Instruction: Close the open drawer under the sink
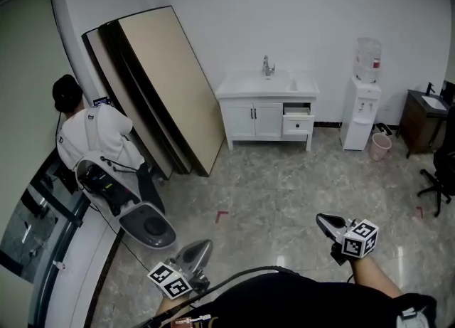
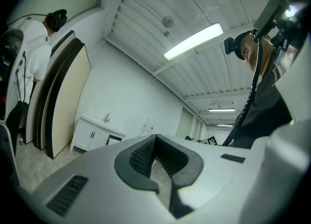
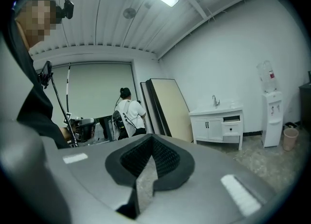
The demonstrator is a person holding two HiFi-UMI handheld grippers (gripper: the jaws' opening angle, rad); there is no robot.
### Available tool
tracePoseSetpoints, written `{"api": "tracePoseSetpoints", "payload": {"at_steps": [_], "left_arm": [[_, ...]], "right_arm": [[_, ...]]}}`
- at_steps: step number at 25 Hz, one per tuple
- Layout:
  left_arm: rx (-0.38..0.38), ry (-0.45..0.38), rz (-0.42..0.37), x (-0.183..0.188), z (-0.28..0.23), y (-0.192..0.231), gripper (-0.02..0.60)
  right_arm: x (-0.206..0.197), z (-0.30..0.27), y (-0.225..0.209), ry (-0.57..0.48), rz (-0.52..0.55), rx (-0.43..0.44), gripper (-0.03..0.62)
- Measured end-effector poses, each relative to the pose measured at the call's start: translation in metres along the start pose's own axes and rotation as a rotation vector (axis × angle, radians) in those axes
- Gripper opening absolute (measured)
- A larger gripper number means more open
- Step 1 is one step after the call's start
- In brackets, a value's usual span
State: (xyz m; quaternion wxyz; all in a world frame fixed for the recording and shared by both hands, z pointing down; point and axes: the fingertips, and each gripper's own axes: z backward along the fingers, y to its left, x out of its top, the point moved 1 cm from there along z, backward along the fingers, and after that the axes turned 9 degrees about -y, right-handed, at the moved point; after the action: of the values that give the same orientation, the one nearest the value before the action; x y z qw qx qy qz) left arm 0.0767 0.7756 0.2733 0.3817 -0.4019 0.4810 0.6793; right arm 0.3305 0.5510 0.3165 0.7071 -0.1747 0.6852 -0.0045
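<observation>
A white sink cabinet (image 1: 256, 119) stands against the far wall with a tap on top. Its upper right drawer (image 1: 297, 119) is pulled out a little. My left gripper (image 1: 197, 251) and right gripper (image 1: 328, 223) are low in the head view, far from the cabinet across the tiled floor, and both point towards it. Each is shut with nothing between its fingers. In the left gripper view the cabinet (image 2: 91, 135) shows small beyond the shut left gripper (image 2: 154, 138). In the right gripper view the open drawer (image 3: 231, 123) lies to the right of the shut right gripper (image 3: 151, 138).
Large boards (image 1: 163, 85) lean on the wall left of the cabinet. A person in a white shirt (image 1: 89, 134) stands at the left beside a scooter (image 1: 131, 209). A water dispenser (image 1: 362, 102), a pink bin (image 1: 381, 146), a dark desk (image 1: 424, 117) and a chair (image 1: 441, 170) are to the right.
</observation>
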Motion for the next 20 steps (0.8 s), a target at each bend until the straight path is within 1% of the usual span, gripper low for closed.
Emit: {"api": "tracePoseSetpoints", "payload": {"at_steps": [3, 7, 10, 14, 17, 20], "left_arm": [[-0.026, 0.000, 0.021, 0.001, -0.014, 0.030, -0.003], [-0.089, 0.003, 0.029, 0.014, -0.039, 0.079, -0.003], [-0.132, 0.015, 0.027, 0.039, -0.054, 0.121, -0.003], [-0.193, 0.021, 0.008, 0.077, -0.073, 0.173, -0.003], [-0.208, 0.029, 0.004, 0.099, -0.079, 0.216, -0.003], [-0.217, 0.042, 0.006, 0.110, -0.084, 0.254, -0.003]], "right_arm": [[0.000, -0.023, -0.008, 0.000, 0.004, -0.026, 0.001], [0.010, -0.062, -0.017, -0.012, 0.025, -0.080, 0.002], [0.024, -0.098, -0.012, -0.028, 0.040, -0.111, 0.001], [0.046, -0.145, -0.014, -0.064, 0.039, -0.179, 0.001], [0.050, -0.190, -0.008, -0.060, 0.047, -0.185, 0.001], [0.049, -0.230, -0.006, -0.052, 0.055, -0.182, 0.000]]}}
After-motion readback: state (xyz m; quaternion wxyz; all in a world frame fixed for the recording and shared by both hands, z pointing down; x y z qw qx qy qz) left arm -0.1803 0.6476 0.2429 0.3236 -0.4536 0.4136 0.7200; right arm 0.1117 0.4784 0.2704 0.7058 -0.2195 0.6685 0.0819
